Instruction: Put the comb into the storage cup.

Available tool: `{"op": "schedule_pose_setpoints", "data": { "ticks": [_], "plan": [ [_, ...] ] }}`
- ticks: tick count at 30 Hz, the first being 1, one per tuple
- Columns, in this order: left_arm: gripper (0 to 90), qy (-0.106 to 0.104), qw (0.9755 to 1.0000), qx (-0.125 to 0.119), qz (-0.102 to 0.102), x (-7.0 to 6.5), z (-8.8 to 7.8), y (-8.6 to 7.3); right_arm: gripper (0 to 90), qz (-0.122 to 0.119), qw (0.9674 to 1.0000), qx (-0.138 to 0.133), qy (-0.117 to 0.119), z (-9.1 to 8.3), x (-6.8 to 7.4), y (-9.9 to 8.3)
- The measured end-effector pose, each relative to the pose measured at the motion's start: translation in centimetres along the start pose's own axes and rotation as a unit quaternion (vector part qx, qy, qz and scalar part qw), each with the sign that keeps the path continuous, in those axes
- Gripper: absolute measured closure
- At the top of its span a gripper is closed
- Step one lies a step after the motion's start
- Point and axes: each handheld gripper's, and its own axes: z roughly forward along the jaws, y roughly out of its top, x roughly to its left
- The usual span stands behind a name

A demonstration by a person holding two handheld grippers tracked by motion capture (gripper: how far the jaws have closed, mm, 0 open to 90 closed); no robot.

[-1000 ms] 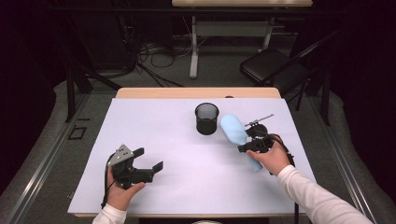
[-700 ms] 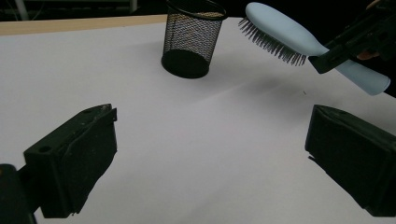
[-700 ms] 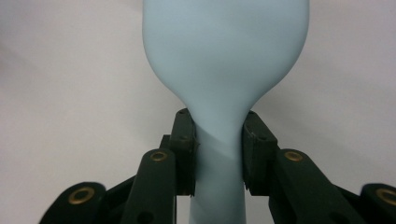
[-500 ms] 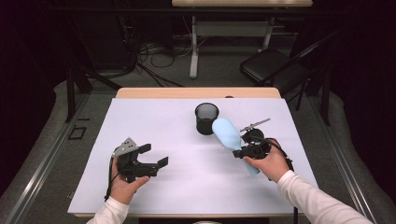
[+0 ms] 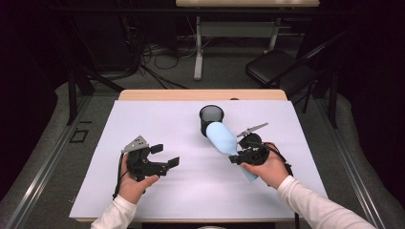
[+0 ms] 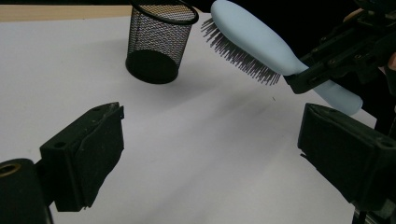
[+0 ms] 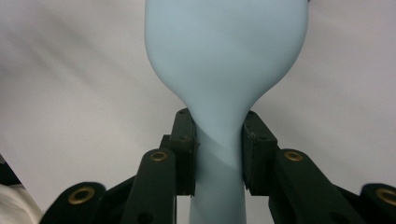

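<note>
White table [image 5: 157, 200]: right gripper [image 5: 232, 158] clamps blue hairbrush [image 5: 221, 138] (beside mesh cup [image 5: 211, 117]); left gripper [image 5: 165, 155] jaws apart, just closing slightly, holding nothing.

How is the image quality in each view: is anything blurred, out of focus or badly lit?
High view: the white table cover is evenly lit, the room behind is dark. Left gripper view: the left tool is near and soft, while the black mesh cup and pale blue plastic hairbrush are sharp. Right gripper view: the brush is too close, a smooth blur; the right tool is clearer.

The cup [image 5: 211, 119] stands on the table [image 5: 143, 114], toward its far side. The brush [image 5: 222, 138] hangs just before it, right of the left gripper [image 5: 165, 155].
</note>
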Motion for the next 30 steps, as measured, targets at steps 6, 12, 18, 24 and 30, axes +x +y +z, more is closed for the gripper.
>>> {"op": "schedule_pose_setpoints", "data": {
  "ticks": [6, 12, 18, 24, 30],
  "plan": [
    [7.0, -0.004, 1.0, -0.003, -0.008, 0.1, 0.2, 0.7, 69.8, -0.013, 0.9998, -0.011, 0.005, 0.3, 0.7, 0.0],
    [7.1, -0.01, 0.9999, 0.005, -0.009, 0.0, 0.6, 1.4, 69.8, -0.025, 0.9994, -0.02, 0.009, 0.7, 1.2, 0.0],
    [7.1, -0.021, 0.9997, 0.011, -0.011, -0.2, 1.1, 2.1, 69.8, -0.037, 0.9987, -0.034, 0.012, 1.1, 1.7, -0.2],
    [7.1, -0.022, 0.9995, 0.015, -0.013, -0.3, 1.7, 2.5, 69.8, -0.043, 0.9977, -0.048, 0.019, 1.8, 2.1, -0.5],
    [7.1, -0.023, 0.9992, 0.027, -0.017, -0.2, 2.1, 3.0, 69.9, -0.05, 0.997, -0.055, 0.024, 2.5, 2.5, -0.6]
  ]
}}
